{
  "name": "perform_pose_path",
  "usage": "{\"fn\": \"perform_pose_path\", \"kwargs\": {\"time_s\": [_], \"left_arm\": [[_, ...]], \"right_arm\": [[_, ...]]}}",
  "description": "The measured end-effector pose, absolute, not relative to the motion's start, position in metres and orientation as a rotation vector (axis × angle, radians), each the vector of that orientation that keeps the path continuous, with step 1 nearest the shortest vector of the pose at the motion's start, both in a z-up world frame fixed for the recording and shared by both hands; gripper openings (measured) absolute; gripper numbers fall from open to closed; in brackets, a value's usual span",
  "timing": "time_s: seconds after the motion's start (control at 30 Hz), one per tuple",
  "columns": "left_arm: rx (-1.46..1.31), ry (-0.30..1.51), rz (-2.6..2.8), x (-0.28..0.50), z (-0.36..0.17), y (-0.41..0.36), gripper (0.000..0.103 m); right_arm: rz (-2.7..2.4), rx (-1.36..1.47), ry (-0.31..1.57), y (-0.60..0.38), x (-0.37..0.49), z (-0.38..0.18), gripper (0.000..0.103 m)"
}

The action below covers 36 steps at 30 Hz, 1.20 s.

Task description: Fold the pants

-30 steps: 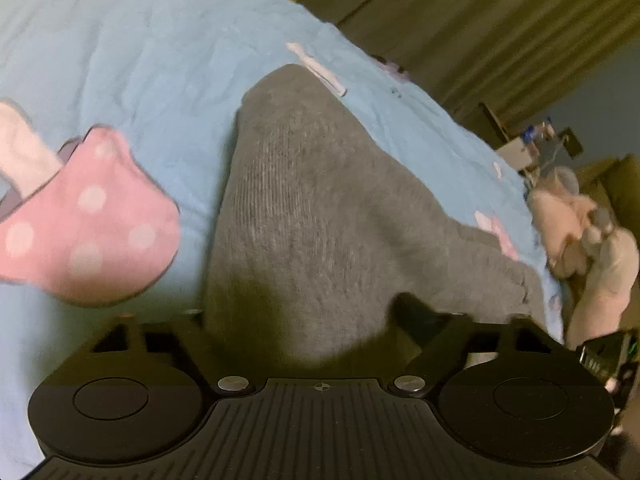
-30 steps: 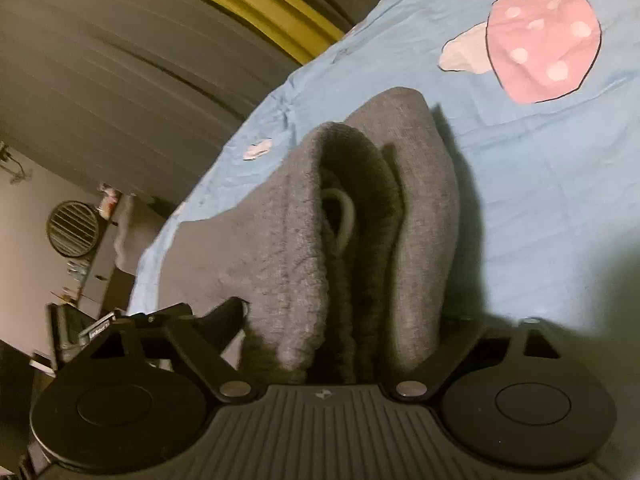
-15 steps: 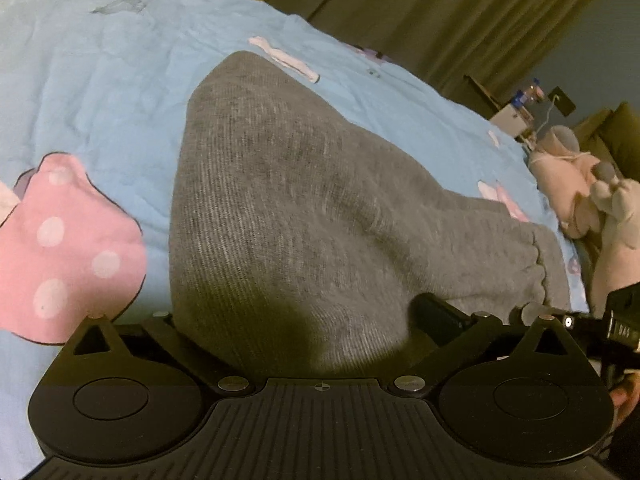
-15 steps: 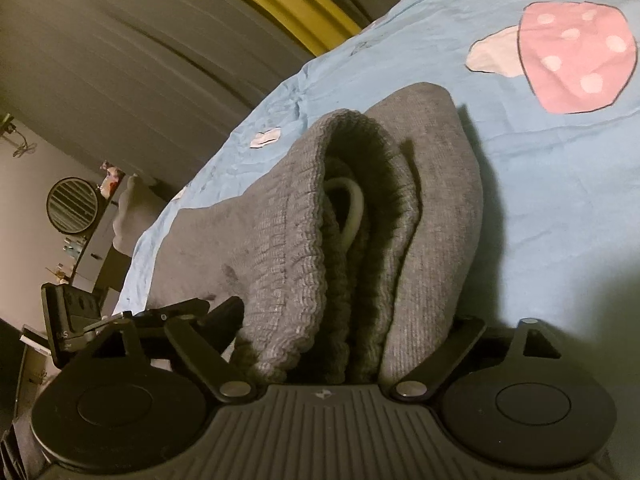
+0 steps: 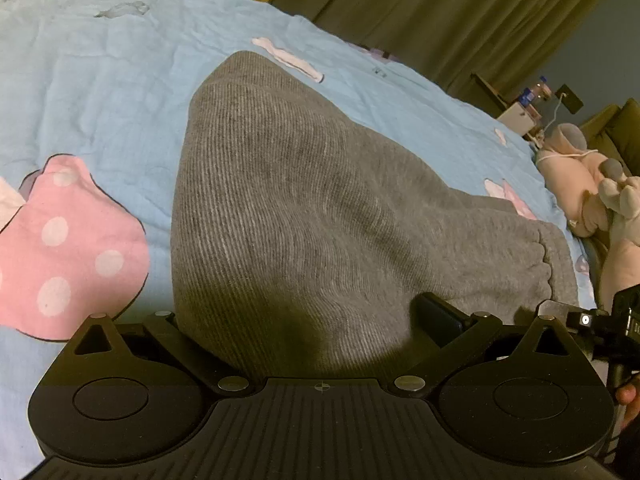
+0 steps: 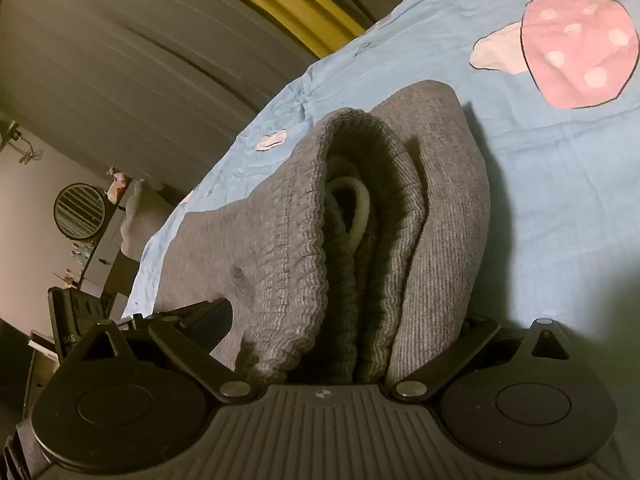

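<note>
Grey knit pants (image 5: 304,216) lie folded on a light blue bed sheet (image 5: 100,92) with pink mushroom prints. My left gripper (image 5: 304,320) is shut on a folded edge of the pants; the cloth bulges between its jaws. In the right wrist view the ribbed waistband (image 6: 296,248) with a pale drawstring loop (image 6: 356,208) is bunched upright. My right gripper (image 6: 344,344) is shut on the pants there, and cloth hides its fingertips. The right gripper also shows in the left wrist view (image 5: 600,320) at the far right edge.
Olive curtains (image 5: 440,8) hang behind the bed. Plush toys (image 5: 588,184) lie at the bed's right edge, with a small table and bottles (image 5: 528,100) beyond. In the right wrist view a round fan (image 6: 80,210) and shelves stand by the wall on the left.
Both grippers have moved lower toward the sheet with the pants still held. In the left wrist view the pants spread wider and the pink mushroom print slid down and left.
</note>
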<state>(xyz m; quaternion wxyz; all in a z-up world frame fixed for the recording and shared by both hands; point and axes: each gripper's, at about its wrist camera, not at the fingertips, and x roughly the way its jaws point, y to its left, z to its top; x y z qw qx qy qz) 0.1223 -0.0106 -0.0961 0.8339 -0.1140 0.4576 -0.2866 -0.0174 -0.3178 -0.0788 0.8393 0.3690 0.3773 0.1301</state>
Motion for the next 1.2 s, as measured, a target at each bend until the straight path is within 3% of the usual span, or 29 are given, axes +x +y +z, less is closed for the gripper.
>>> {"fn": "perform_pose_path", "kwargs": {"time_s": [0.43, 0.53, 0.6, 0.7, 0.77, 0.9, 0.97, 1.0, 1.03, 1.1, 1.2], "left_arm": [[-0.223, 0.966, -0.597, 0.120, -0.095, -0.015, 0.103], [-0.178, 0.935, -0.603, 0.112, -0.087, -0.018, 0.085], [-0.141, 0.907, -0.611, 0.106, -0.080, -0.020, 0.071], [-0.129, 0.890, -0.605, 0.101, -0.072, -0.019, 0.061], [-0.140, 0.900, -0.602, 0.104, -0.074, -0.018, 0.064], [-0.180, 0.959, -0.550, 0.115, -0.083, -0.022, 0.088], [-0.189, 0.973, -0.543, 0.119, -0.085, -0.024, 0.087], [-0.180, 0.970, -0.539, 0.118, -0.085, -0.025, 0.076], [-0.162, 0.953, -0.548, 0.115, -0.081, -0.027, 0.068], [-0.106, 0.912, -0.532, 0.106, -0.070, -0.031, 0.050], [-0.104, 0.885, -0.513, 0.099, -0.057, -0.031, 0.042]], "right_arm": [[0.256, 0.753, 0.818, -0.309, -0.012, -0.073, 0.097], [0.157, 0.633, 0.837, -0.294, -0.016, -0.063, 0.075], [0.143, 0.577, 0.827, -0.286, -0.019, -0.057, 0.072], [0.127, 0.551, 0.825, -0.279, -0.021, -0.051, 0.070], [0.126, 0.550, 0.833, -0.278, -0.019, -0.052, 0.072], [0.125, 0.626, 0.858, -0.284, -0.010, -0.060, 0.085], [0.130, 0.641, 0.868, -0.286, -0.007, -0.062, 0.088], [0.120, 0.642, 0.871, -0.285, -0.006, -0.061, 0.086], [0.097, 0.636, 0.863, -0.284, -0.007, -0.060, 0.077], [0.053, 0.570, 0.831, -0.275, -0.014, -0.053, 0.070], [0.034, 0.512, 0.756, -0.261, -0.025, -0.039, 0.064]]}}
